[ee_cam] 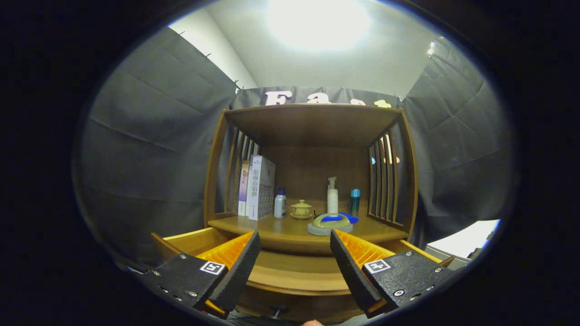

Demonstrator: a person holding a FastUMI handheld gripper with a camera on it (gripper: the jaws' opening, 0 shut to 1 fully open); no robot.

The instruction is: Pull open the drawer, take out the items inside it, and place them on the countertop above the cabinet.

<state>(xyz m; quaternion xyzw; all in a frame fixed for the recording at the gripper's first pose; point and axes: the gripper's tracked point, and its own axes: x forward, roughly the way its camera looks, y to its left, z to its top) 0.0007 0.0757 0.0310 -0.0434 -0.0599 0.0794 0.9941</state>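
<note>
Drawer is standing pulled out from the cabinet, its front rail lying between and below the fingers, its side walls running back past each finger to the countertop's front edge; what is lying inside it is hidden behind the fingers and cannot be told. Gripper is hanging spread wide over the drawer — nothing is sitting between the fingers, and neither is touching anything. Beyond the fingertips the countertop is carrying everything in sight: a brush is resting at the front edge, right of the middle, just ahead of the right finger; a pump bottle is standing upright straight behind it; a teal bottle is standing near the back right corner, beside the slatted side wall. A small lidded pot is sitting near the middle, with a white bottle just beside it on the left — the two are close, though whether they are touching cannot be told. Books are standing upright against the left edge. A knob is showing low on the cabinet front below the drawer.
</note>
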